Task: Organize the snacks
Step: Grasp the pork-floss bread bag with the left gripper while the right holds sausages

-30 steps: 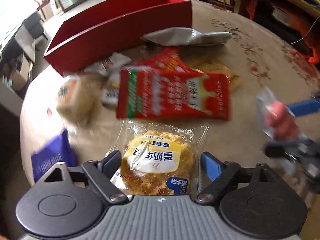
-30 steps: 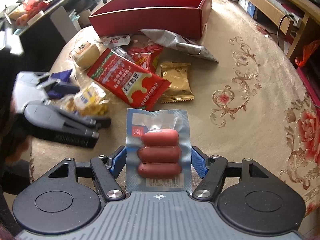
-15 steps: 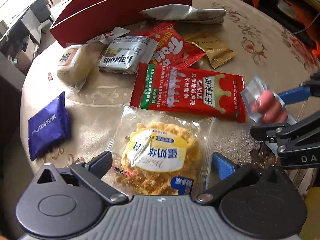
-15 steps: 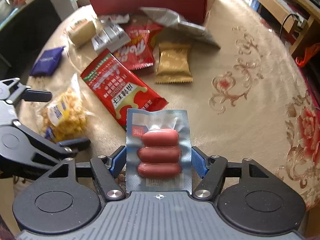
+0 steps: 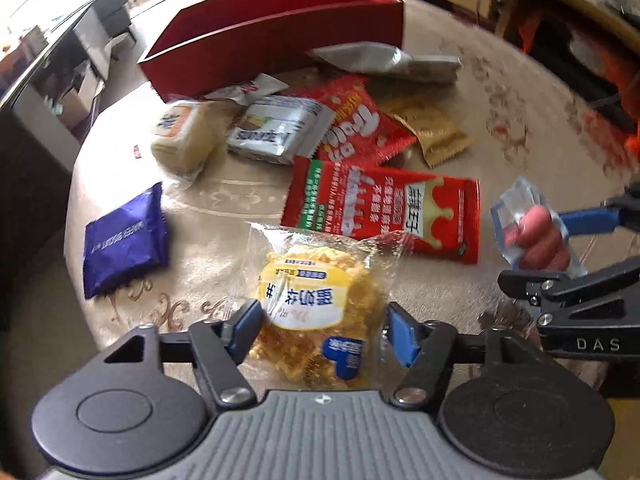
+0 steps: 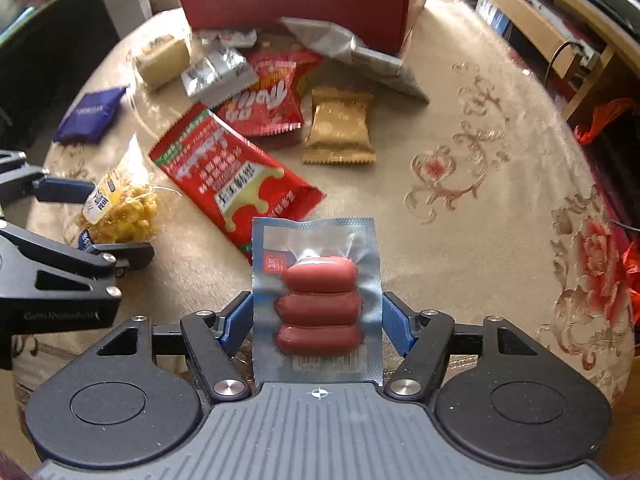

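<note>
Two snacks are lifted: the left hand-held gripper, jaws just closed, clamps the cake pack; the right hand-held gripper clasps the sausage pack. Seven packets lie loose on the worktop; the red box looks empty, so sorting has barely begun.

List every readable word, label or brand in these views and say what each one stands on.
"DAS": right gripper, on its black body.
"WAFER BISCUIT": blue packet, upside down.
"Fro…": red candy bag, partly readable.
Chinese print on the long red packet, yellow pastry label and sausage pack: too blurred.
</note>
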A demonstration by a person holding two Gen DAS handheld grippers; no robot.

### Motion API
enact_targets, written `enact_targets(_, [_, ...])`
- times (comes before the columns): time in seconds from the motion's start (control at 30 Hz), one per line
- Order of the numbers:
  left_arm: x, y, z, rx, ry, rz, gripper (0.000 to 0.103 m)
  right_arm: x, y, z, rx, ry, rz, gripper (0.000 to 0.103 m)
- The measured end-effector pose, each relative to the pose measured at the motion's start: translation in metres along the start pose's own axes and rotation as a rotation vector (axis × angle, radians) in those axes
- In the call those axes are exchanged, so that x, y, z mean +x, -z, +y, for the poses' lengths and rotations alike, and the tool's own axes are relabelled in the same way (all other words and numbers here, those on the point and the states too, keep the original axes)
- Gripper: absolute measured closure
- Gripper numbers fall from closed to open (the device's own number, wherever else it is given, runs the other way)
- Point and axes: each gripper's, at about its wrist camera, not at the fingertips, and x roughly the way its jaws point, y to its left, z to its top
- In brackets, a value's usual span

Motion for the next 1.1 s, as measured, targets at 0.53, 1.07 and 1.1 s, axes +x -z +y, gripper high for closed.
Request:
enact_targets(0.53, [0.040,-0.008,0.014,-0.034,-0.023,0.058,0.003,0.007,-0.008,0.002,0.014,-0.024,0.016,0.029])
enact_targets(1.07, [0.014,-0.012,0.022,-0.091,0.047,0.069,0.028,-0.003,-0.010,0.000,0.021,-0.040,-0.011,0.029])
enact_targets(1.1, [0.017,-0.012,0.024,-0.084,0.047,0.076,0.025,-0.003,-0.010,0.000,0.022,-0.042,-0.012,0.029])
